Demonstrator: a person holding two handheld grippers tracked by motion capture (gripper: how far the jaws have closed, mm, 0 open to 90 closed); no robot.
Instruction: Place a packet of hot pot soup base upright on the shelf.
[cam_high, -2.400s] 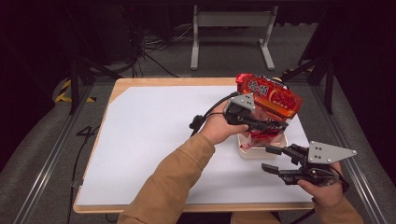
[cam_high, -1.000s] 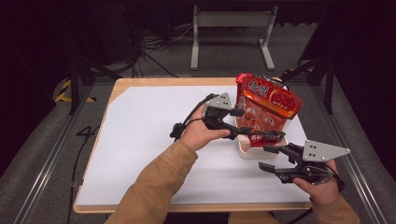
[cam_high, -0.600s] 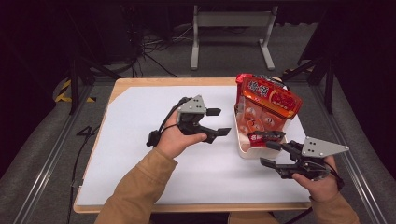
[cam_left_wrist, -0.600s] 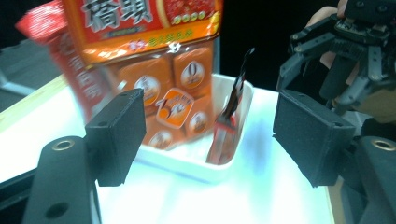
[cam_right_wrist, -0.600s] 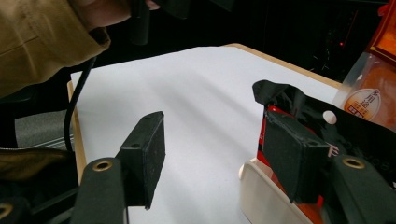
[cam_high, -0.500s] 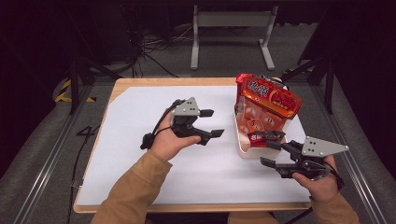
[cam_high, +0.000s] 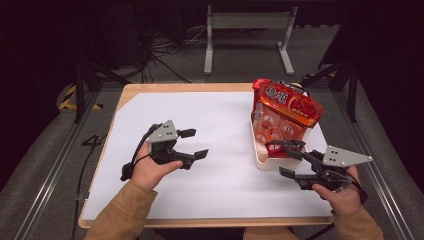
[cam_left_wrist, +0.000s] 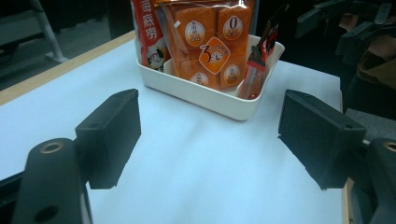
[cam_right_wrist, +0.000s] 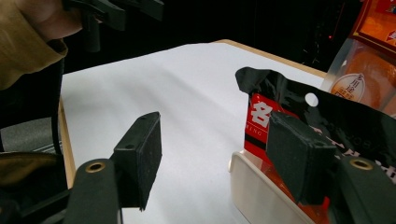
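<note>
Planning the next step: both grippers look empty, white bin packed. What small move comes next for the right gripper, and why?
Probably draw the right gripper back from the white plastic bin. Its jaws have just been opening, one pad lies by the small black-and-red packet without clamping it, and the packet already stands in the bin.

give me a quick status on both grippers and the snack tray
Left gripper open, empty, out over the white sheet. Right gripper open beside the tray, one jaw at the black packet. Red bag upright in tray. Nothing in the way.
</note>
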